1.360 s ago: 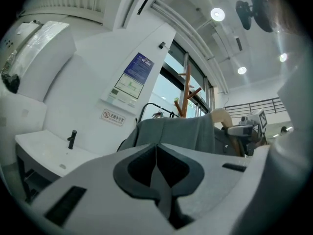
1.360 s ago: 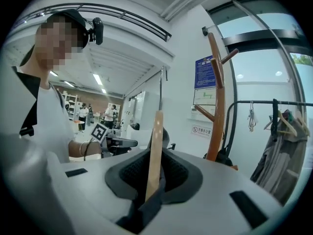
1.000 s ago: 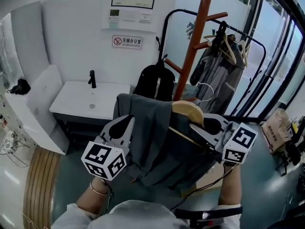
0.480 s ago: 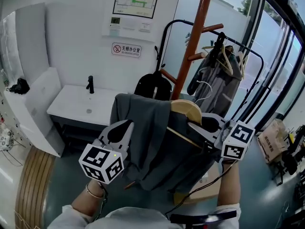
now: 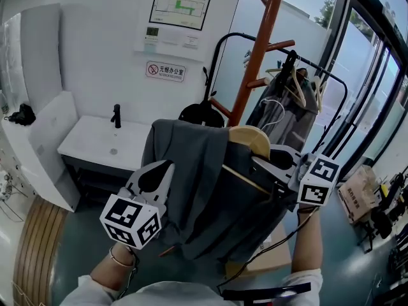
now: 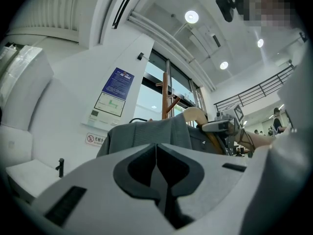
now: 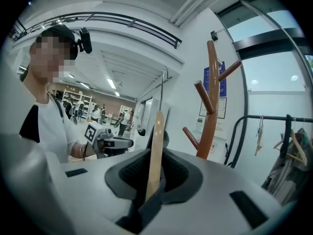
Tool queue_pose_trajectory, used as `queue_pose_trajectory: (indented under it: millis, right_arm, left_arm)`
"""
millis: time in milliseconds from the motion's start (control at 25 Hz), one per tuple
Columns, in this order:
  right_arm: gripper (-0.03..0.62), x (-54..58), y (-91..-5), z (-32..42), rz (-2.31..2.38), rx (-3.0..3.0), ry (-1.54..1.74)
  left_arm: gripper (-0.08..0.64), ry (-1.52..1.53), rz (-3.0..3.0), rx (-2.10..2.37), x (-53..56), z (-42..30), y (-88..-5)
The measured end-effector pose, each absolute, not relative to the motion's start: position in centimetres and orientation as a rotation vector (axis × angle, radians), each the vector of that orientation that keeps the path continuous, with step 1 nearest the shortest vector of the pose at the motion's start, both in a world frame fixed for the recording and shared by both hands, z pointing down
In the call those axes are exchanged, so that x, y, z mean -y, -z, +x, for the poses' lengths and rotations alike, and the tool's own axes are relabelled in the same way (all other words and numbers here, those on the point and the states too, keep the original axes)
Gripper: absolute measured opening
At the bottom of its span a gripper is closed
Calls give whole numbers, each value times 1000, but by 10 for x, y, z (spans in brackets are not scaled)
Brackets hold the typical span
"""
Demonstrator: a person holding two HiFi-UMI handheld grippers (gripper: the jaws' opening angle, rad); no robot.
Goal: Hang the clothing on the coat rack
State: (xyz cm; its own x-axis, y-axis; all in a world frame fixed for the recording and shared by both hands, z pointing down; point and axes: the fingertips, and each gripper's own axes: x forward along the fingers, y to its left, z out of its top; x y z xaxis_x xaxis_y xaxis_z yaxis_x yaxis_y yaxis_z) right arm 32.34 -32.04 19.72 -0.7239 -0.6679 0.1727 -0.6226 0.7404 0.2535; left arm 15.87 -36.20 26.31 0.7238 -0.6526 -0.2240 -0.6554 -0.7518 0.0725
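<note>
Since a second ago the jacket (image 5: 191, 171) and the right claw (image 5: 264, 164) have come up a little against the sink (image 5: 89, 148), and the top of the rack (image 5: 258, 50) has entered the head view. The grip looks unchanged.

Right claw: jaws narrow, clamped on the hanger (image 5: 252, 142). In the right gripper view the hanger's wooden bar (image 7: 155, 151) stands upright between the pads (image 7: 129, 173). A strip of dark cloth is pinched with it lower down.

Left claw (image 5: 156, 171): jaws closed. In the left gripper view the pads (image 6: 137, 165) meet along a thin seam. In the head view its tips lie against the jacket's left edge. I cannot tell whether any cloth is nipped between them.

Jacket: grey, draped over the hanger and held in the air between my two claws, clear of the floor (image 5: 83, 234). The hanger's pale rounded shoulder shows at the cloth's upper right. The jacket is not yet on the rack.

Rack: an orange-brown pole with pegs angled upward, standing beyond the jacket and slightly right. In the right gripper view it (image 7: 211, 97) stands right of the bar, apart from it. The left claw (image 7: 110, 142) shows to the left there.

Surroundings: a grey garment (image 5: 280, 116) hangs behind the rack at far right. The white sink with a black tap (image 5: 115, 115) is at far left.
</note>
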Motion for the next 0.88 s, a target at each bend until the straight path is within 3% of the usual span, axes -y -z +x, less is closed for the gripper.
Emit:
queue_pose_trajectory:
  millis: [880]
  right_arm:
    - [77,358,-169,336,894,2670,271]
  left_arm:
    - [14,-412,-2837,-1218,369,143,-259]
